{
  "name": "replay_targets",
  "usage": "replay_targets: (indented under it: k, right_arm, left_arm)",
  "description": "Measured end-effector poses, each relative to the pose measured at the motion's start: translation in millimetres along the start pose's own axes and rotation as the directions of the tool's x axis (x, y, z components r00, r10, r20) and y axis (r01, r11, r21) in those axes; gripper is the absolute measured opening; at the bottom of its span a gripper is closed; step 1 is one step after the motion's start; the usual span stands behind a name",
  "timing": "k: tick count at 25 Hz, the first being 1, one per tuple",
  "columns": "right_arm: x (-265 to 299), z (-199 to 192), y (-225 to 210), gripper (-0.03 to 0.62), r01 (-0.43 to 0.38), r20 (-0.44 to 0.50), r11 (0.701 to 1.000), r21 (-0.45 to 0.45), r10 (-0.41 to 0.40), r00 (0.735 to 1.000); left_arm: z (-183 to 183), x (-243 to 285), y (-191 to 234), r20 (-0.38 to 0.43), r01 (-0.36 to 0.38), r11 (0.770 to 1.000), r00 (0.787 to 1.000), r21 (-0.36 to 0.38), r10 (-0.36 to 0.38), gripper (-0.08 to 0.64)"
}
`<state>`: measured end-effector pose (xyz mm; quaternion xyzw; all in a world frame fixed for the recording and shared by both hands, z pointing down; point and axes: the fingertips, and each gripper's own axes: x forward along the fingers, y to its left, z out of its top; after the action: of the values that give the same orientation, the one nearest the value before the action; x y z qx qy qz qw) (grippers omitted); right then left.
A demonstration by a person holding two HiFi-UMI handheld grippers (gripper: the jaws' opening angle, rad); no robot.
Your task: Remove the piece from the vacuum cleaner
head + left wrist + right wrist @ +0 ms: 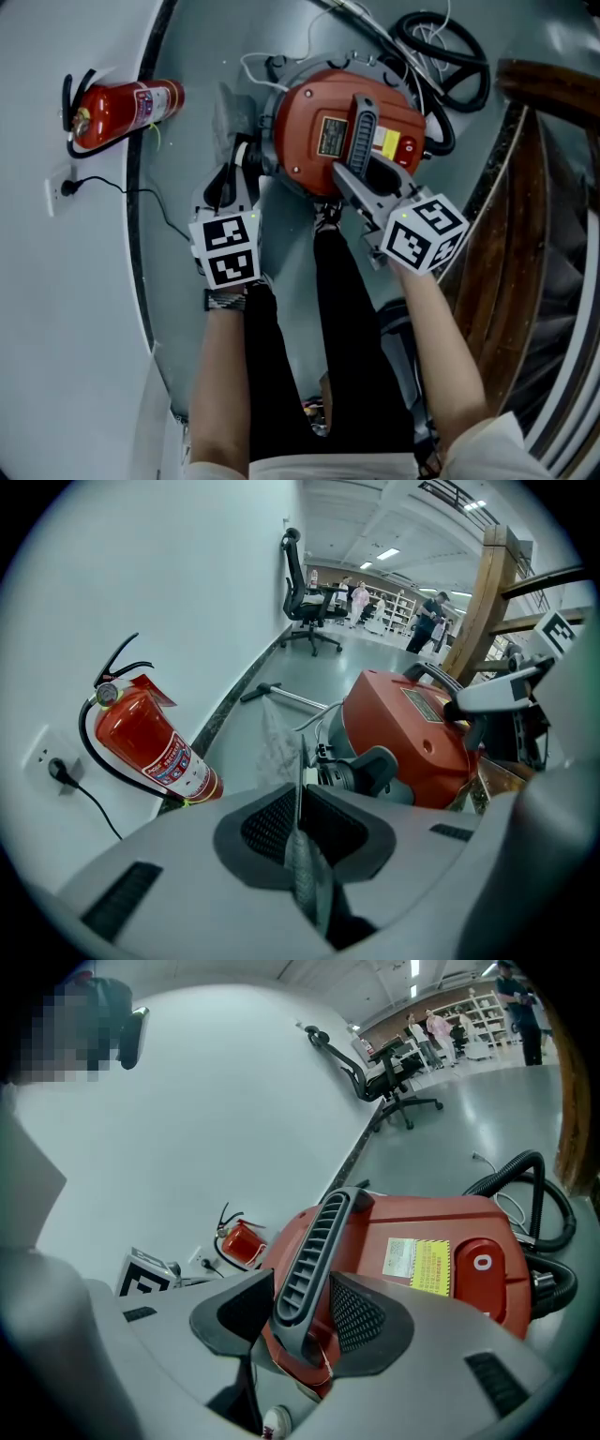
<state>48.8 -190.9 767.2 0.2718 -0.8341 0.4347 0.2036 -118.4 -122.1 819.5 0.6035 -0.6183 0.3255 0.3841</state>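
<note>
Jaws of my left gripper point(300, 797) are pressed almost together, pinching a thin sheet point(273, 752) edge-on. It looks like fine mesh or filmy plastic, can't tell which, and I take it for the piece. It sits just beside the vacuum cleaner point(314, 103), on the side toward the fire extinguisher point(150, 747), above the floor point(187, 159) near its wall edge. My right gripper point(302, 1312) has its jaws spread wide, straddling the handle point(314, 1232) without squeezing it.

Doing it well, as I judge: close the right jaws on the handle first to brace the body. Then draw the sheet straight away from the grey inlet fitting point(370, 771), slowly. Pinch it deep on the pads, since something this flimsy slips or tears.

Materials:
- Body: glossy red hard plastic, a rounded dome with a yellow label on top.
- Handle: dark grey, a ribbed, arched bar.
- Hose point(450, 52): black, looped at the far side of the body.
- Pads: black, cross-hatched, rubbery.
- Floor: smooth grey, slightly shiny.
</note>
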Motion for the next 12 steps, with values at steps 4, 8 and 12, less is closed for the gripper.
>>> replay_targets:
  k: [4, 8, 12]
  right_arm:
    - [0.0, 0.0, 0.6, 0.195, -0.004, -0.002, 1.000, 0.001, 0.004, 1.000]
    - [-0.5, 0.4, 0.0, 0.195, -0.006, 0.002, 1.000, 0.002, 0.006, 1.000]
    - [-0.4, 0.4, 0.3, 0.195, -0.008, 0.005, 1.000, 0.006, 0.008, 1.000]
  left_arm:
    - [-1.0, -0.8, 4.4, -0.005, -0.005, 1.000, 1.000, 0.010, 0.005, 0.038]
    - [-0.8, -0.5, 6.5, -0.006, 0.000, 1.000, 1.000, 0.021, 0.000, 0.038]
    - [-1.2, -0.5, 9.5, -0.006, -0.008, 1.000, 1.000, 0.023, 0.008, 0.041]
